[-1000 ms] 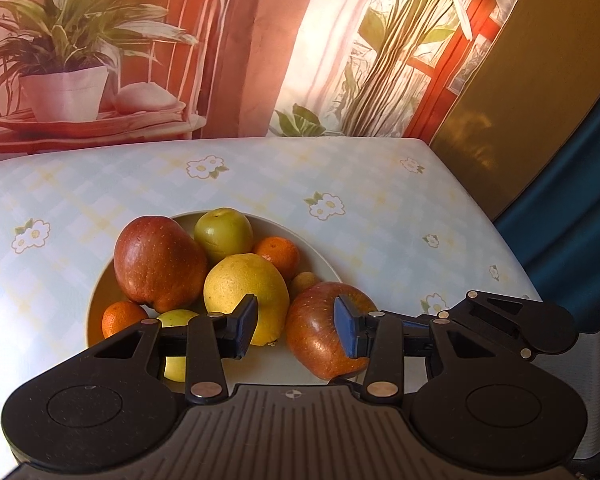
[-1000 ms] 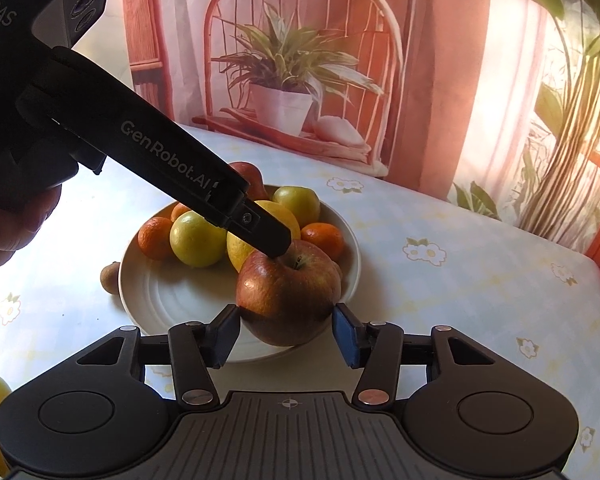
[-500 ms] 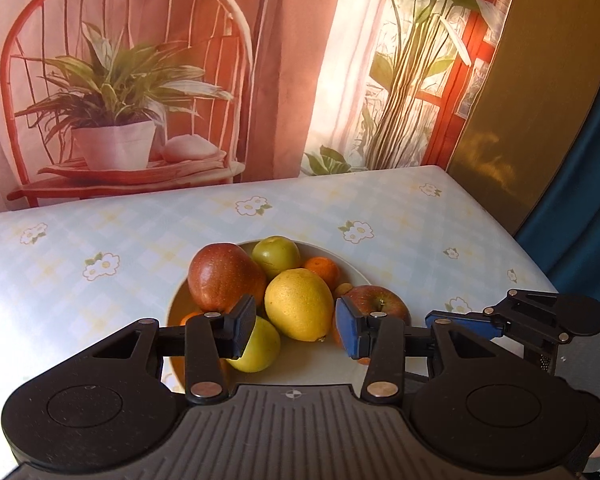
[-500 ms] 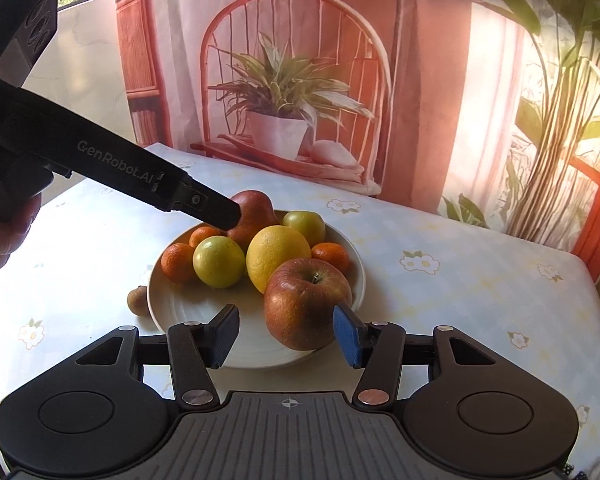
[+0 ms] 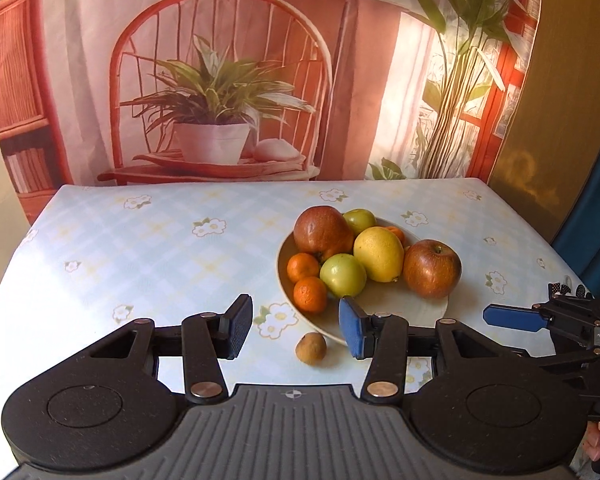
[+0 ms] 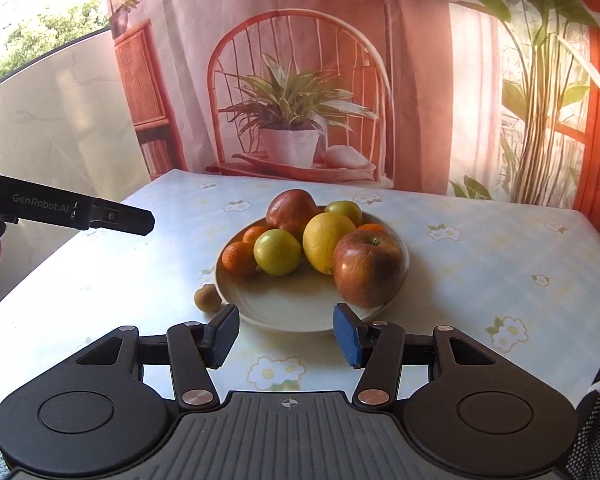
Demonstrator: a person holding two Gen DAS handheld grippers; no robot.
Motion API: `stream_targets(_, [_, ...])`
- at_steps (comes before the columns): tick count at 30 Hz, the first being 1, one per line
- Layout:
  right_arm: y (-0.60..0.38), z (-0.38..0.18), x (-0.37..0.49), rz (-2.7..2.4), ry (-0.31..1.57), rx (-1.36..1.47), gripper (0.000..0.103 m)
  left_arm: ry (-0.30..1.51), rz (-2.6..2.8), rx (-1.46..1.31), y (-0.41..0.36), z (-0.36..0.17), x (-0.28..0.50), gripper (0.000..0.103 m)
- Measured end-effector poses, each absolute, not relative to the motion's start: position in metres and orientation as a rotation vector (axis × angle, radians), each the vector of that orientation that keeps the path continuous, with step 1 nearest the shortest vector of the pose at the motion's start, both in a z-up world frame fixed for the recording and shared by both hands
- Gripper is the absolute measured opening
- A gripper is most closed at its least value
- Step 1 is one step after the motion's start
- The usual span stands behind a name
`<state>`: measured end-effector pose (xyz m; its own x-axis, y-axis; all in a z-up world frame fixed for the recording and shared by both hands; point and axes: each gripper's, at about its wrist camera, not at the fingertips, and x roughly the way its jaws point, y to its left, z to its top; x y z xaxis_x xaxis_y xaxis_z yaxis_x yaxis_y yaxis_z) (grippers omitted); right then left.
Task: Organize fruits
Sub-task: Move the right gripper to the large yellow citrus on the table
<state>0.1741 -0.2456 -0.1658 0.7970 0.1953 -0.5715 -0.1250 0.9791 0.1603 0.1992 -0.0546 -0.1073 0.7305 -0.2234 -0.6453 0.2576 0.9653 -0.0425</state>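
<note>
A cream plate (image 5: 384,304) (image 6: 284,312) on the flowered tablecloth holds two red apples, a yellow lemon (image 5: 378,254) (image 6: 324,236), two green fruits and several small oranges. The nearer red apple (image 5: 432,268) (image 6: 368,268) sits at the plate's right rim. A small brown fruit (image 5: 310,348) (image 6: 207,298) lies on the cloth just off the plate. My left gripper (image 5: 296,332) hovers short of the plate, jaws opening, nothing between them. My right gripper (image 6: 286,336) is open and empty in front of the plate; its blue fingertip (image 5: 514,318) shows at the right.
The table (image 5: 140,248) ends at a printed backdrop of a chair and potted plant (image 5: 212,120). A dark curtain (image 5: 596,220) hangs beyond the right corner. The left gripper's black body (image 6: 68,214) reaches in from the left of the right wrist view.
Both grippers have pulled back and away from the plate, so the fruit looks smaller and farther. The near red apple, earlier between the right gripper's fingers, now rests free on the plate.
</note>
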Motion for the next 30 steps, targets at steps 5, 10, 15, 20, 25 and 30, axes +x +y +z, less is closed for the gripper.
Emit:
stream_targets(5, [-0.231, -0.175, 0.155, 0.158, 0.648, 0.147, 0.049, 0.703, -0.241, 0.036, -0.044, -0.114, 0.181, 0.05])
stream_targets(10, [-0.217, -0.178, 0.136, 0.147, 0.676, 0.158, 0.05, 0.713, -0.241, 0.017, -0.037, -0.12, 0.167, 0.05])
stream_targets(15, [-0.205, -0.178, 0.122, 0.156, 0.71, 0.162, 0.051, 0.722, -0.227, -0.007, -0.025, -0.125, 0.152, 0.05])
stream_targets(20, [-0.199, -0.176, 0.113, 0.144, 0.729, 0.181, 0.053, 0.717, -0.223, -0.021, -0.018, -0.128, 0.136, 0.051])
stream_targets(25, [-0.194, -0.177, 0.109, 0.146, 0.762, 0.199, 0.054, 0.715, -0.233, -0.024, -0.016, -0.13, 0.127, 0.051])
stream_targets(30, [-0.192, -0.181, 0.106, 0.16, 0.796, 0.235, 0.057, 0.721, -0.239, -0.041, -0.013, -0.131, 0.122, 0.051])
